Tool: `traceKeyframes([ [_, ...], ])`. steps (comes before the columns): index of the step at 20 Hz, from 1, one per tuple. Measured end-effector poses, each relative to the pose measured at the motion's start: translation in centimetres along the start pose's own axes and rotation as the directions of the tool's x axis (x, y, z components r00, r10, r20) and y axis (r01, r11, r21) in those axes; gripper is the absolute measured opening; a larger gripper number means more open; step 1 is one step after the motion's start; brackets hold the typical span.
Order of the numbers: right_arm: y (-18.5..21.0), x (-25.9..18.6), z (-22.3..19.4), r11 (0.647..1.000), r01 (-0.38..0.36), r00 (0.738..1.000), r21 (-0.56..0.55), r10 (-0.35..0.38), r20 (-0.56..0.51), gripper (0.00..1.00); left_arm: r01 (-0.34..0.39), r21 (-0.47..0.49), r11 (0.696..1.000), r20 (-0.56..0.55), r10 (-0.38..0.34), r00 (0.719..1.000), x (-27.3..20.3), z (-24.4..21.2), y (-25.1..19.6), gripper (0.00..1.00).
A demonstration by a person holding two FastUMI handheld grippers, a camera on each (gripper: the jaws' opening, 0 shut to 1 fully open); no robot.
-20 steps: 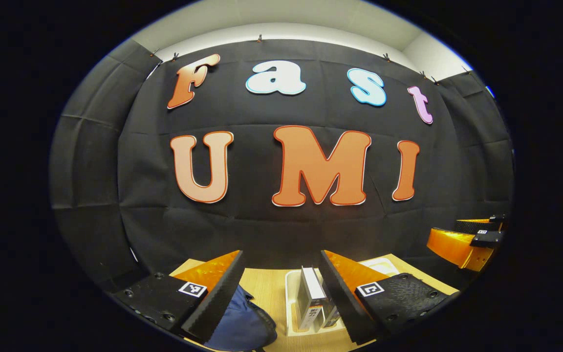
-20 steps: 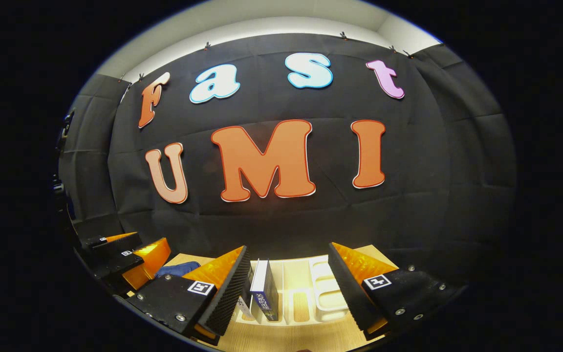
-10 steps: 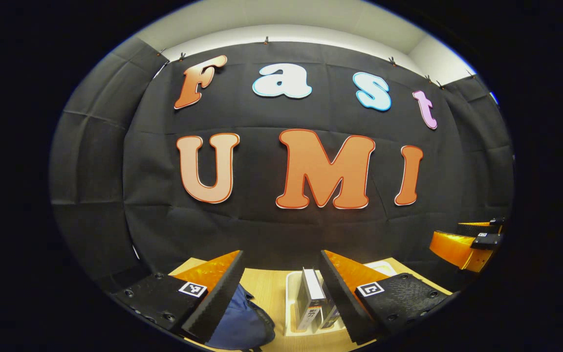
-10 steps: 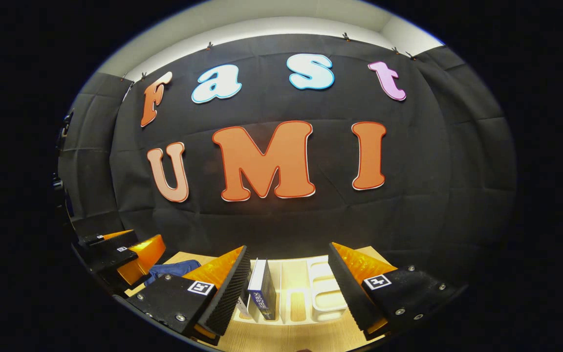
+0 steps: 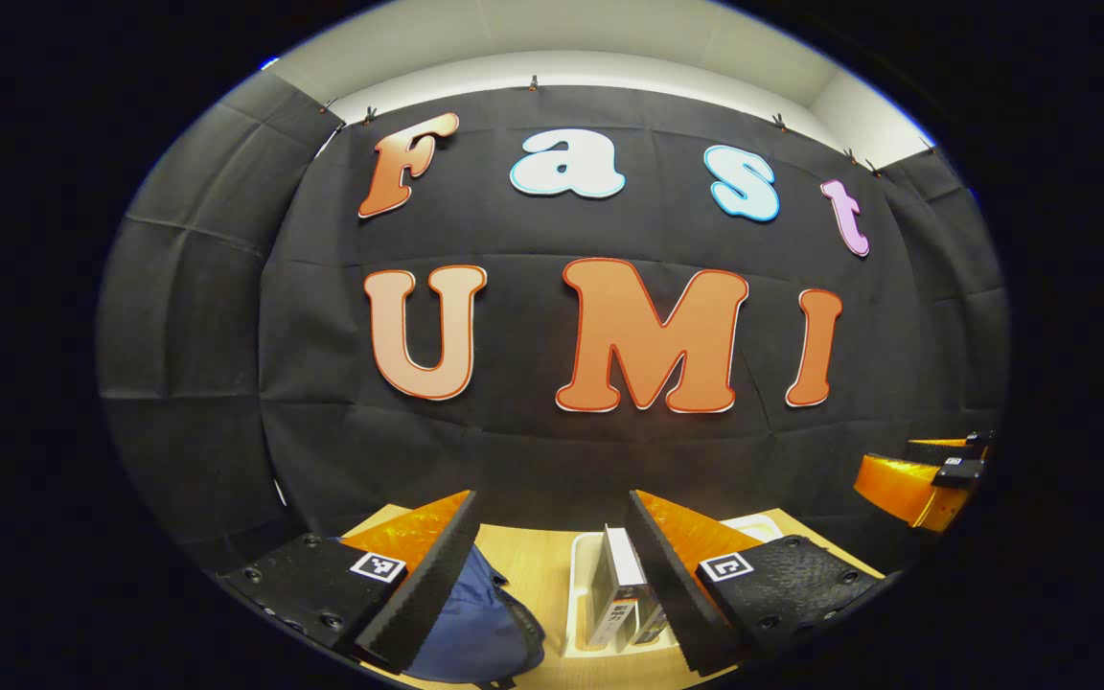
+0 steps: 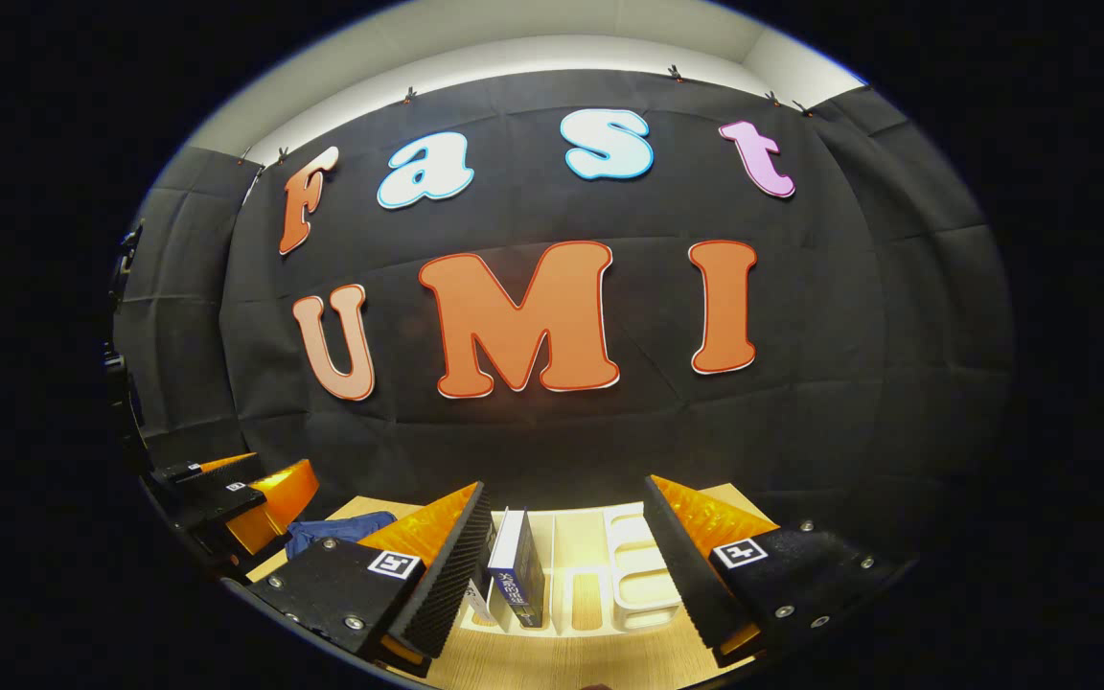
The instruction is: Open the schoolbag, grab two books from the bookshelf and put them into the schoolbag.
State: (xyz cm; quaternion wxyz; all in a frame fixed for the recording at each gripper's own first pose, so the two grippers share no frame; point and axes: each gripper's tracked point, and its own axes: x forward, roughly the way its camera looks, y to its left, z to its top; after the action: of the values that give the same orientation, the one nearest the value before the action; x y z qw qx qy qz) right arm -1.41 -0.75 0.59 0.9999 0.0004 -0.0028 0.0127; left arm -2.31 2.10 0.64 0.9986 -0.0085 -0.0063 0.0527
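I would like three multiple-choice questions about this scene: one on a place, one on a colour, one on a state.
1. Where do the books stand?
A. in the white bookshelf
B. inside the schoolbag
C. flat on the table

2. What colour is the schoolbag?
A. red
B. dark blue
C. green

3. How are the jaws of the right gripper?
A. shut on a book
B. shut on nothing
C. open

Answers: 1 A, they stand upright in its slots. 2 B, its fabric is dark blue. 3 C, a wide gap separates the fingers.
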Motion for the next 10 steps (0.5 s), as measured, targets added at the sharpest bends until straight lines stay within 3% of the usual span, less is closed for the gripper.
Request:
traceKeyframes([
  [1, 0.02, 0.01, -0.09, 1.000, -0.003, 1.000, 0.000, 0.003, -0.005, 1.00, -0.004, 0.001, 1.000, 0.003, 0.004, 1.000, -0.10, 0.03, 0.18, 0.95],
  [2, -0.09, 0.00, -0.27, 1.000, -0.002, 1.000, -0.002, 0.002, -0.011, 0.95, 0.000, -0.004, 1.000, 0.004, 0.000, 1.000, -0.15, 0.13, 0.17, 0.95],
  [10, 0.65, -0.01, -0.30, 0.999, -0.015, 1.000, -0.040, 0.015, -0.013, 0.95, -0.004, -0.039, 0.999, -0.003, 0.003, 1.000, -0.33, -0.40, 0.99, 0.95],
])
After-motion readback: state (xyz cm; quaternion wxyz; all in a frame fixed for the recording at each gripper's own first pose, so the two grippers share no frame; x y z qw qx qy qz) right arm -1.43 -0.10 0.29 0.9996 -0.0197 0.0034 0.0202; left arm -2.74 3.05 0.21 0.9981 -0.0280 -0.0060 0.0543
